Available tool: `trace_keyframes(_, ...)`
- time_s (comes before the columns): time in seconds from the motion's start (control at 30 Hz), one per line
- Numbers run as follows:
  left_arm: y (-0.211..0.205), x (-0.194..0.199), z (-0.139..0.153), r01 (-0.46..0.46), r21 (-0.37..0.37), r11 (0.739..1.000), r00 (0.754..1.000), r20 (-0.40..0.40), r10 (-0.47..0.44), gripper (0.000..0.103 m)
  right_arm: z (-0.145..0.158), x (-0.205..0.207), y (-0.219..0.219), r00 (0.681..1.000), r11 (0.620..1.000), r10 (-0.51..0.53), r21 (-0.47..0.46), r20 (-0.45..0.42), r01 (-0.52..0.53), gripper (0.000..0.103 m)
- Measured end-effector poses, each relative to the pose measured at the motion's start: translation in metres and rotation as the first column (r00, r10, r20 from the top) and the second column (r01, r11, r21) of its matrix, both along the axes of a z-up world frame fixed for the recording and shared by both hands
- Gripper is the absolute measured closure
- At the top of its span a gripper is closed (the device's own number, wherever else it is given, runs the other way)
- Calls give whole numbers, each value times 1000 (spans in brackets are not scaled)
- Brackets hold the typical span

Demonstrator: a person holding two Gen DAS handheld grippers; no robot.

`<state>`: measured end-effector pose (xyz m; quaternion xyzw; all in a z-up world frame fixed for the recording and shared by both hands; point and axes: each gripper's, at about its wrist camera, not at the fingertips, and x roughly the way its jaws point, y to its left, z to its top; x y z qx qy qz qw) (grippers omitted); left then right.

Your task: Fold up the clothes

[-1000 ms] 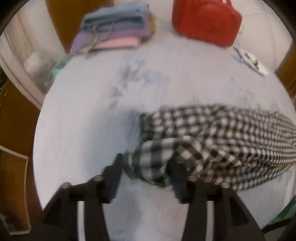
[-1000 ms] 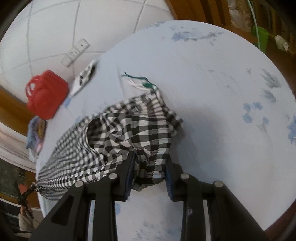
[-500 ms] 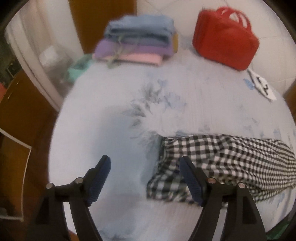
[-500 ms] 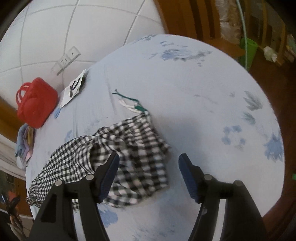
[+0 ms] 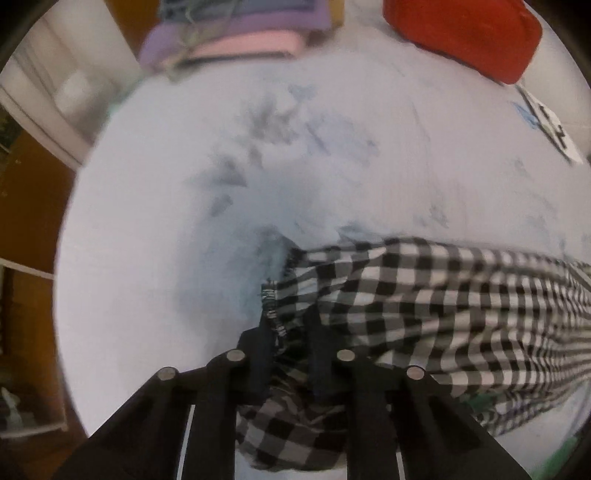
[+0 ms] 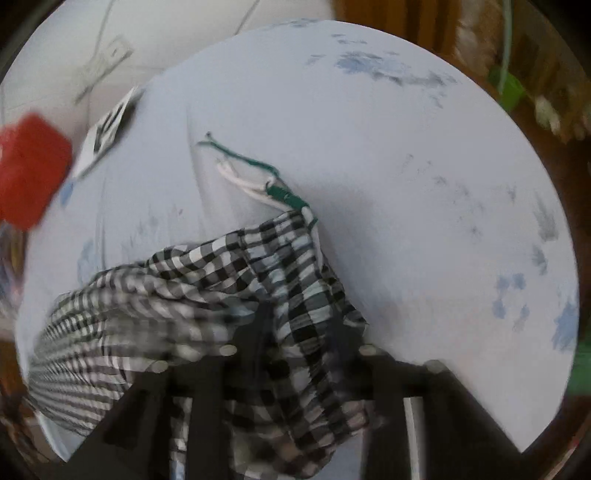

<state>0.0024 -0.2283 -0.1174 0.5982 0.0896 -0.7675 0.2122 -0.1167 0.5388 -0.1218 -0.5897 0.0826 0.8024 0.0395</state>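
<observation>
The checked garment (image 5: 443, 306) lies stretched across the near part of the round table (image 5: 166, 258), on its pale blue floral cloth, and its long axis runs straight from one claw to the other, so each hand has one end and neither is the nearer. From the left claw (image 5: 290, 328) the cloth runs away to the right; from the right claw (image 6: 301, 325) it runs away to the left, with the green and white drawstring (image 6: 258, 177) trailing beyond that end over the bare cloth. Both claws are drawn in narrow, each pinching a bunched fold of the checked fabric between its pads, the cloth gathered and hanging loose under the fingers. Any fold now, as I judge it, turns on carrying one held end along that axis toward the other. Well apart at the far edge sit a stack of folded clothes (image 5: 240, 33), a red bag (image 5: 465, 33) and a printed card (image 5: 554, 129).
</observation>
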Motion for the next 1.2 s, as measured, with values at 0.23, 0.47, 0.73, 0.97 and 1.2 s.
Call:
trace_keyframes(0.23, 7, -9, 24, -8, -108, 994, 997, -72, 1, 81, 33, -17, 6, 988, 990, 15, 137, -152, 7, 86)
trace_keyframes(0.47, -11, 27, 53, -84, 48, 995, 987, -133, 90, 33, 31, -5, 13, 987, 992, -47, 109, -153, 64, 47)
trace_keyframes(0.73, 1, 47, 46, -81, 110, 991, 987, -128, 95, 25, 33, 55, 21, 982, 986, -166, -50, -94, 162, 37)
trace_keyframes(0.97, 20, 35, 16, -111, 132, 985, 991, -62, 120, 27, 20, 76, 22, 969, 953, -246, -182, 9, 244, 24)
trace_keyframes(1.2, 30, 39, 2, -110, 162, 981, 993, -16, 114, 75, 16, 72, 14, 962, 925, -270, -268, 33, 269, 19)
